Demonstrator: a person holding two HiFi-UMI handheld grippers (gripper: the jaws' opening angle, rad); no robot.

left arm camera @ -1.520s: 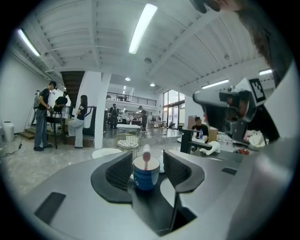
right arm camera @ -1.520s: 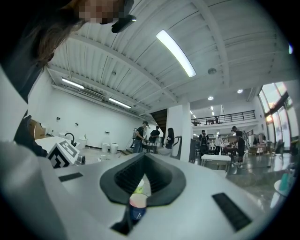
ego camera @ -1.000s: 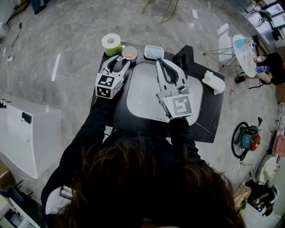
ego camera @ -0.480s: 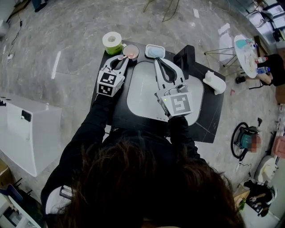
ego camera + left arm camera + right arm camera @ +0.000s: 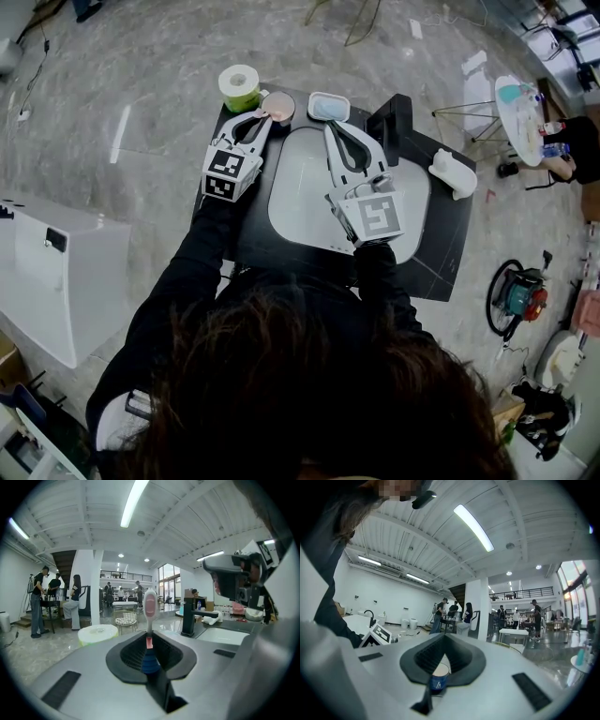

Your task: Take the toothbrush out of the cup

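At the upper left of the head view, beside the paper roll (image 5: 238, 84), my left gripper (image 5: 260, 117) reaches to the cup (image 5: 279, 107) at the far edge of the bench (image 5: 441, 262). Its jaws are closing and stand nearly together, with the toothbrush (image 5: 150, 604) between them. In the left gripper view the pads pinch the handle low down, and the pink head stands upright above them. So I have the brush gripped, but as far as I can judge its foot is not yet out of the cup.

To do this well, I'd let the pinch settle firm, then lift straight up along the handle's line without rolling the gripper. That way the brush won't lever against the rim and tip the cup toward the basin (image 5: 305, 202). I'd move sideways only once the foot clears the rim.

Further right, my right gripper (image 5: 337, 129) sits over the basin, pointing toward the blue dish (image 5: 328, 106). Its jaws are fully together and hold nothing; a small blue, white-rimmed vessel merely shows past the tips. The cup looks light, so the idle gripper could steady it if it rides up.
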